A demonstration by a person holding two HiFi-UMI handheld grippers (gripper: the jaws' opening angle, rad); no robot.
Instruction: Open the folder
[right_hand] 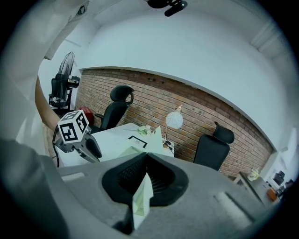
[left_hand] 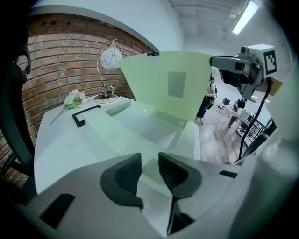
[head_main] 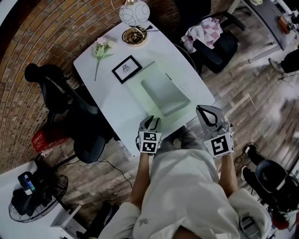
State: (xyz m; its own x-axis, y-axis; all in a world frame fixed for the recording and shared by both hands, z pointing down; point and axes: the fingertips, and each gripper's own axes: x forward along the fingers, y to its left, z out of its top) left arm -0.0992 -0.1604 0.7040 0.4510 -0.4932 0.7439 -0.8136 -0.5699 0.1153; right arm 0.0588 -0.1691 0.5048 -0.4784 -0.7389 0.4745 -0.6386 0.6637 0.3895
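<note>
A pale green folder (head_main: 161, 93) lies on the white table (head_main: 100, 88). Its front cover (left_hand: 168, 84) stands raised like a flap above the lower half (left_hand: 140, 128). My right gripper (head_main: 202, 111) is shut on that cover's free edge, and the sheet (right_hand: 142, 200) shows edge-on between its pads (right_hand: 145, 161). In the left gripper view the right gripper (left_hand: 217, 60) pinches the cover's upper right corner. My left gripper (head_main: 150, 121) sits at the folder's near edge, its jaws (left_hand: 149, 161) a little apart over the lower half with nothing gripped.
A black picture frame (head_main: 126, 69), a white flower (head_main: 102, 49) and a globe lamp (head_main: 134, 13) stand at the table's far end. Black office chairs flank the table on the left (head_main: 84, 126) and the right (head_main: 215, 46). A fan (head_main: 37, 196) stands on the floor.
</note>
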